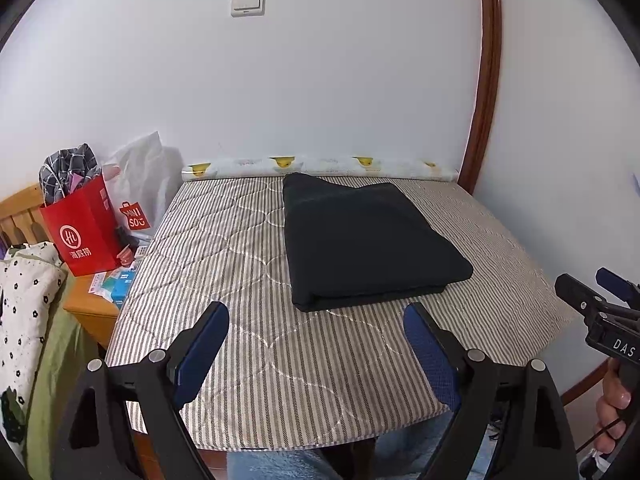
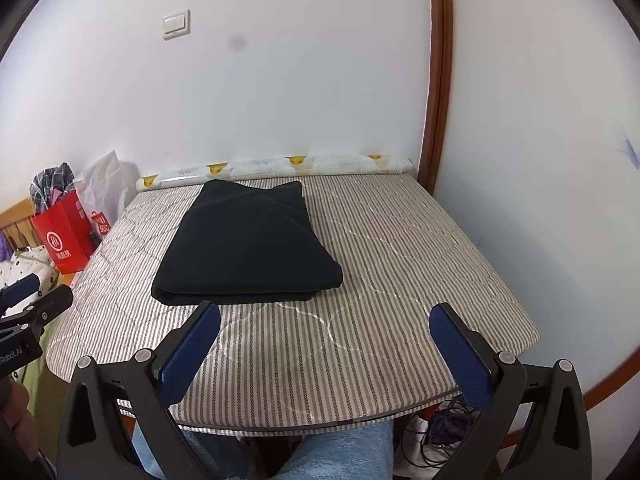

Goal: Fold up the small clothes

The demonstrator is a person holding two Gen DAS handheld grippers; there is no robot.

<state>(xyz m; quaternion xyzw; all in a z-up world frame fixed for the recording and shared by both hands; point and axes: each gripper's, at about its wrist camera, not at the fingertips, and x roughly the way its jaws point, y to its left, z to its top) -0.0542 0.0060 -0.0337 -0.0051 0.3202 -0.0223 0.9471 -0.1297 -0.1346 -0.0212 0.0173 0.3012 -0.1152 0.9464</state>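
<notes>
Left wrist view alone: blue packet [image 1: 122, 289] beside red bag [image 1: 82, 226]; folded black garment [image 1: 362, 240]; both grippers wide, empty

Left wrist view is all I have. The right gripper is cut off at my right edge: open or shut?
Observer: Open. In the right wrist view the right gripper has its blue pads spread wide over the near part of the striped table, with nothing between them.
Operator: Anything below the table on that side?
Observer: Yes. A tangle of dark cables lies on the floor under the near right corner.
Operator: Is the garment done?
Observer: The black garment lies folded flat. From this side its near edge shows stacked layers.
</notes>
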